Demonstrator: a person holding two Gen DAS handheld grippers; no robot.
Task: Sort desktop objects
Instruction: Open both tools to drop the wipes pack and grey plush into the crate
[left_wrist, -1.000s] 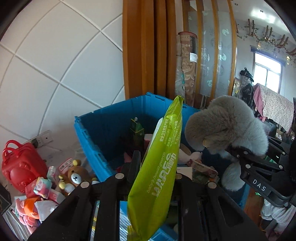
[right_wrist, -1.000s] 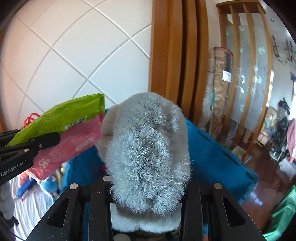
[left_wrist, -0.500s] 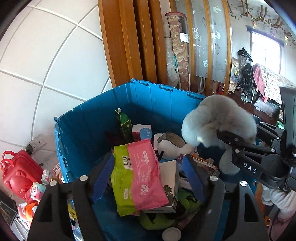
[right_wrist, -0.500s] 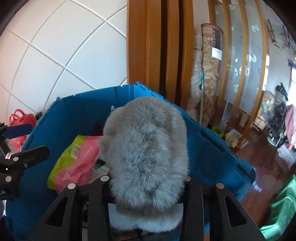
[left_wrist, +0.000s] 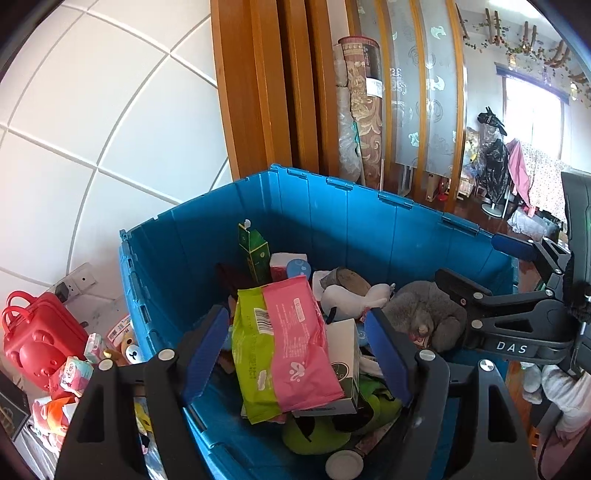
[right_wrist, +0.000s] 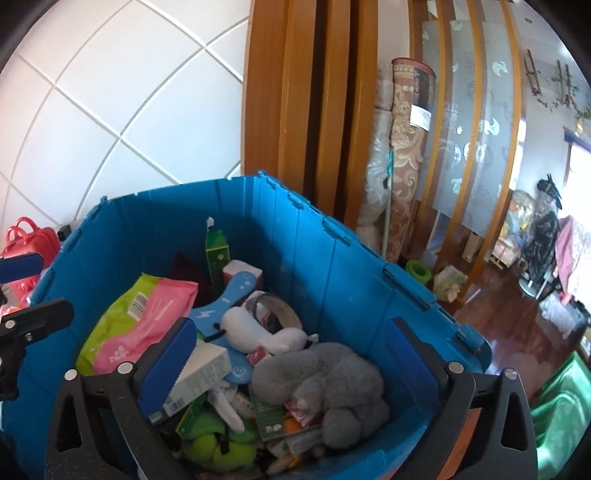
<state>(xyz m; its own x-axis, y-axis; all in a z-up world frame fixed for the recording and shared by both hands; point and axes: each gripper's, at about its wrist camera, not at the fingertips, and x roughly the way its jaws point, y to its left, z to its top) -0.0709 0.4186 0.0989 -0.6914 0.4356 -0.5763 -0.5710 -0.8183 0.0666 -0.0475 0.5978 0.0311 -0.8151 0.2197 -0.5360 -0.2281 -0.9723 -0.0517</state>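
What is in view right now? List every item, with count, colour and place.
crate: one, blue, against the white tiled wall.
wipes packs: two, green and pink, lying together on the pile in the crate.
plush toy: one, grey, in the crate's right side.
white plush: one, mid-crate.
carton: one, green, upright at the crate's back.
paddle: one, blue, under the white plush.
toy suitcase: one, red, left of the crate.
rolled rug: one, patterned, leaning behind the crate.
left hand-held gripper: black with blue pads, open over the wipes.
right hand-held gripper: same, open over the plush, its jaws just opened.
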